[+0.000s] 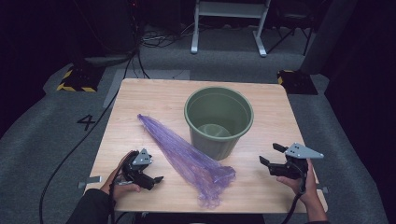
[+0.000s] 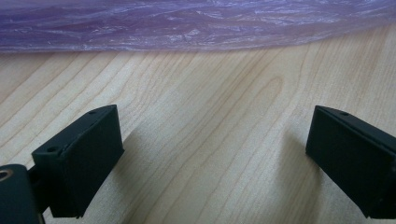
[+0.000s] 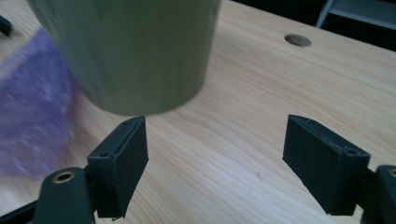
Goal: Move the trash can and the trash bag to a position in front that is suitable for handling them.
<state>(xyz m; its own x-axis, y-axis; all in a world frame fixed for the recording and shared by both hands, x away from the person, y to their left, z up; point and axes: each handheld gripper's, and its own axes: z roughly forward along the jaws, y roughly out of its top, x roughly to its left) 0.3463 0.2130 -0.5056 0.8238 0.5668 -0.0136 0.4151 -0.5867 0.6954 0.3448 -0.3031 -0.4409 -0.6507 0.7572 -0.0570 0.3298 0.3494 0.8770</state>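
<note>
The green bucket (image 1: 218,120) stands upright at the middle of my worktop (image 1: 140,93), and I see nothing inside it but its bare bottom. The purple mesh bag (image 1: 187,156) lies flat, running from the bucket's 9 o'clock down past its 6 o'clock. My left gripper (image 1: 156,179) rests with jaws wide and empty, the bag just off at 2 o'clock, while my right gripper (image 1: 271,154) holds its jaws wide and empty too, the bag well apart at 9 o'clock.
</note>
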